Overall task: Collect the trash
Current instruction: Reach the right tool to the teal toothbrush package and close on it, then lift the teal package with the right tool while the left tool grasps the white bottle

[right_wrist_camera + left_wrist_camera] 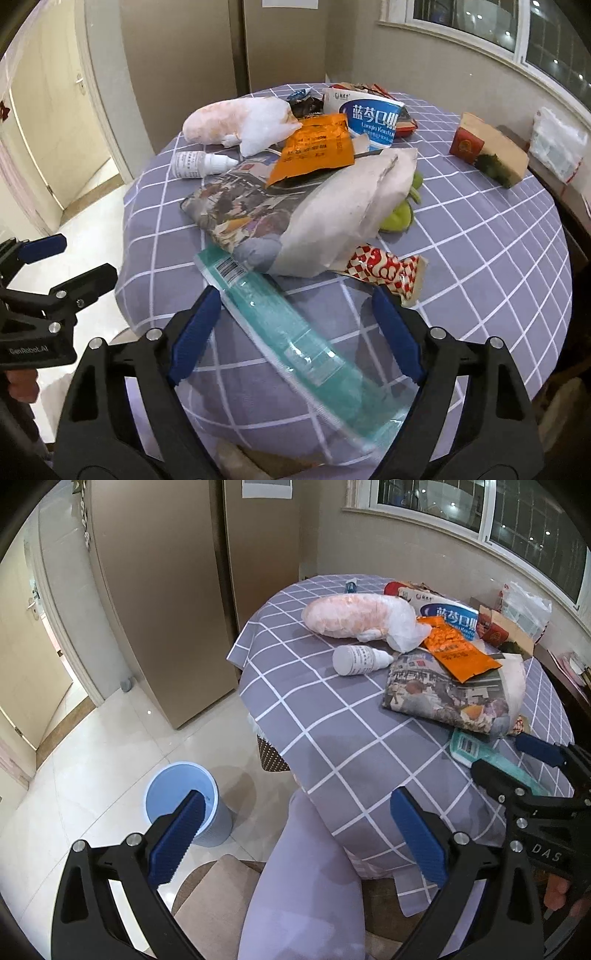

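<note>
Two risks I see: my right hand-held gripper (295,332), jaws apart and empty, straddles the long teal plastic sleeve (295,325) overhanging the checked tabletop (498,258); slick film could slide off, missing the blue bin (181,805). Left hand-held gripper (295,845) gapes empty.

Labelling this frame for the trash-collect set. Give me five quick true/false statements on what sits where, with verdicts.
1. The teal plastic wrapper lies flat between the right gripper's open jaws. True.
2. The blue trash bin stands on the table. False: it stands on the tiled floor beside the table.
3. The small white bottle stands upright. False: it lies on its side on the checked cloth.
4. The orange foil packet lies partly on the newspaper. True.
5. The left gripper holds the red-and-white checked wrapper. False: its jaws are open and empty.
</note>
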A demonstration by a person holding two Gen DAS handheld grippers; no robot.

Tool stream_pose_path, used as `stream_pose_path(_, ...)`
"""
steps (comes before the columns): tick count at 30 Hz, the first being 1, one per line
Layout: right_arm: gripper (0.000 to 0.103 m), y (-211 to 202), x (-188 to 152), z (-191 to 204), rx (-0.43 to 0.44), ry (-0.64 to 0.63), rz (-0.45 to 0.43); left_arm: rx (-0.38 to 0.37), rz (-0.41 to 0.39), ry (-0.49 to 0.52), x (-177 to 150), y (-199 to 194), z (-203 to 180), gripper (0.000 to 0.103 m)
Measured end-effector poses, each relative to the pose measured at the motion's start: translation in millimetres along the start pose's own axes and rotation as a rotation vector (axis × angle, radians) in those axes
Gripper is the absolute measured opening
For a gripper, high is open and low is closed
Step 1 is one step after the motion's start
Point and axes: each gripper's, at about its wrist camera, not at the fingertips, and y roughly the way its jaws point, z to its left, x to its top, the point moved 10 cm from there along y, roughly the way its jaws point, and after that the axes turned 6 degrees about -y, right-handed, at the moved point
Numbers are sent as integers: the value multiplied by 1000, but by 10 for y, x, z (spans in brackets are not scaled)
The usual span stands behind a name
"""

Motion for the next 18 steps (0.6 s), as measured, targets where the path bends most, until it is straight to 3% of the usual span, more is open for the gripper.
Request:
stream_pose_path(3, 66, -33, -22, 68, 25, -29, -3, 0, 4, -5, 4, 19, 14, 98)
stream_pose_path(5, 37, -73, -32, 132, 40, -35, -4, 2, 3, -9, 11, 15, 27, 98)
stream_pose_path(7, 23, -122, -46, 159, 51, -19, 5, -3, 1, -12, 20, 4, 39, 98)
stream_pose_path(10, 14, -168, -46, 170, 84, 26, 9, -3, -7, -13, 23, -22, 53, 98)
stream_pose_path(18, 11, -202, -22, 267, 67, 17, 1, -15, -31, -25, 30, -126, 111, 98)
